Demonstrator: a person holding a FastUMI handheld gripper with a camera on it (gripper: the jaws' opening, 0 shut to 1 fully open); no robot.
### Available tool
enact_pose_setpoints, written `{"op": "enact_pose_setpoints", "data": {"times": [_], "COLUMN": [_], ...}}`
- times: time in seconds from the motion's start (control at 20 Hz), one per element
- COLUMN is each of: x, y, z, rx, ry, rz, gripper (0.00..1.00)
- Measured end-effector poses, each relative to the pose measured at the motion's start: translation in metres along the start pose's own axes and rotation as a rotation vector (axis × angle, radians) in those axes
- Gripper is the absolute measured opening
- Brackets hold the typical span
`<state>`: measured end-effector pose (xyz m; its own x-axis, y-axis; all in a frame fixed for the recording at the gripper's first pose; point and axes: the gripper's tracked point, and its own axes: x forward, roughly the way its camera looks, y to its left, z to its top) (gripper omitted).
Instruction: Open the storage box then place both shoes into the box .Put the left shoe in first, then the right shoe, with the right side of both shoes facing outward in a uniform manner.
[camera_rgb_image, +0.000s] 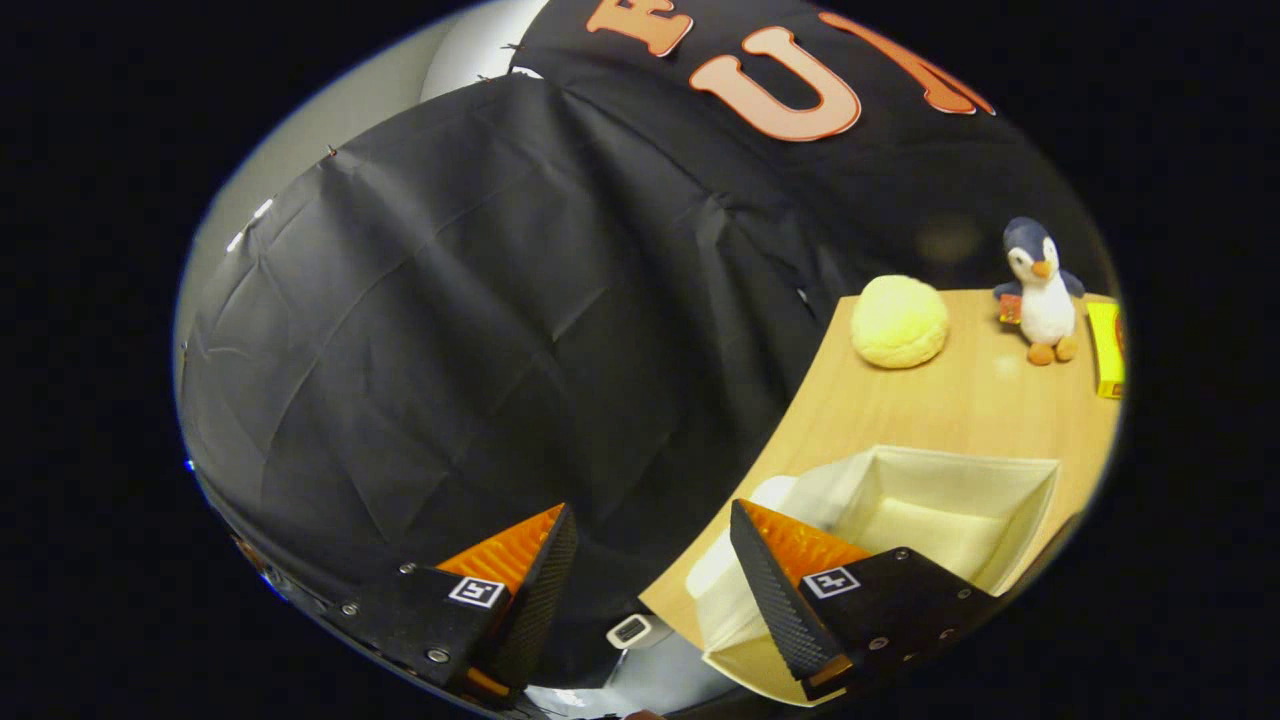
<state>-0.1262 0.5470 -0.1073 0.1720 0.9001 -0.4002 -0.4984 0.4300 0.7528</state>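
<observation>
Hanging with its fingers spread and empty off the table's (960, 410) edge, the gripper (650, 555) has the box (950, 500) already open just past its right finger, so I'd swing back for the left shoe first, ignoring the ball (899, 321) and penguin (1042, 290) beyond.

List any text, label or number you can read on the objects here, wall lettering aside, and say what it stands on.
No words or numbers can be read on any object.
Small tag on the toy penguin: too small to read.
Yellow box beside it: no legible print.
Square markers on the hand-held gripper, fingers apart with nothing between them: coded patterns, not text.
Storage box: no print visible.
</observation>
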Motion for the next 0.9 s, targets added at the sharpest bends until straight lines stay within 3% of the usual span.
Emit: {"op": "enact_pose_setpoints", "data": {"times": [0.1, 0.5, 0.9], "x": [-0.013, -0.099, -0.173], "y": [-0.025, -0.132, -0.236], "z": [0.020, -0.023, -0.079], "rx": [-0.040, -0.076, 0.010], "ry": [-0.025, -0.055, -0.021], "rz": [-0.058, -0.288, -0.537], "gripper": [0.96, 0.98, 0.98]}}
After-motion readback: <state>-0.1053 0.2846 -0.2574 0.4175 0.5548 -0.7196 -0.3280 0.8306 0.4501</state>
